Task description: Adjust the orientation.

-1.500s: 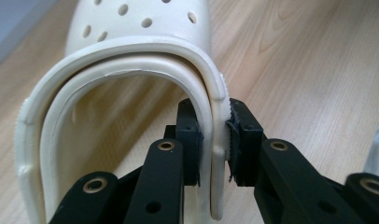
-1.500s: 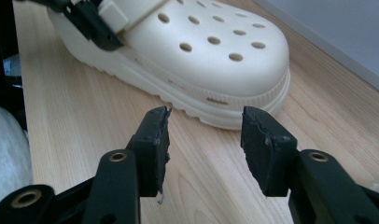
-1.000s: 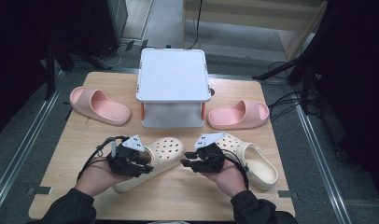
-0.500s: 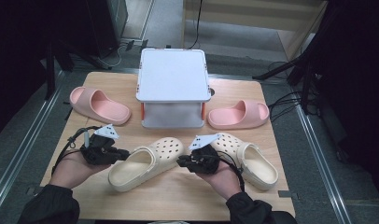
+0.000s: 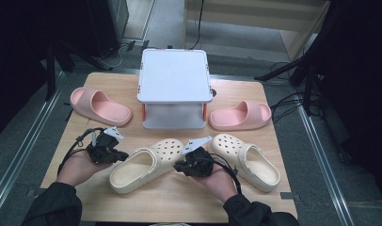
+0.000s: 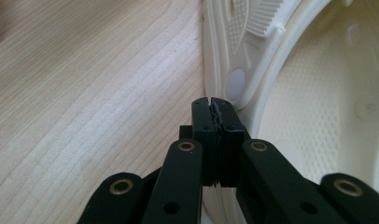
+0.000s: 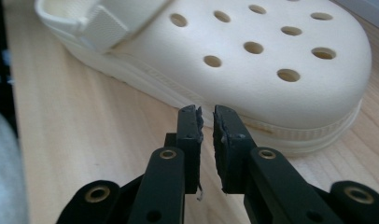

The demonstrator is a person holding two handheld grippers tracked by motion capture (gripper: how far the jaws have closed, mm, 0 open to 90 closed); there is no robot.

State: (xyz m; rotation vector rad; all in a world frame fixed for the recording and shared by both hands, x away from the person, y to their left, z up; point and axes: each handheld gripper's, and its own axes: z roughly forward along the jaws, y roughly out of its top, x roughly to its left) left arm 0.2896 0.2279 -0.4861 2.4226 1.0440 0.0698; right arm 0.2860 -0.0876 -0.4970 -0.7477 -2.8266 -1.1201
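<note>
One camera sits high above the person's side and looks forward and down on the whole bench (image 5: 179, 197). Another rides on the left gripper (image 6: 211, 105) and looks along its jaws, very close to the side of a cream clog (image 6: 318, 116). The third rides on the right gripper (image 7: 205, 116), close to that same clog's holed toe. All three share this clog.
</note>
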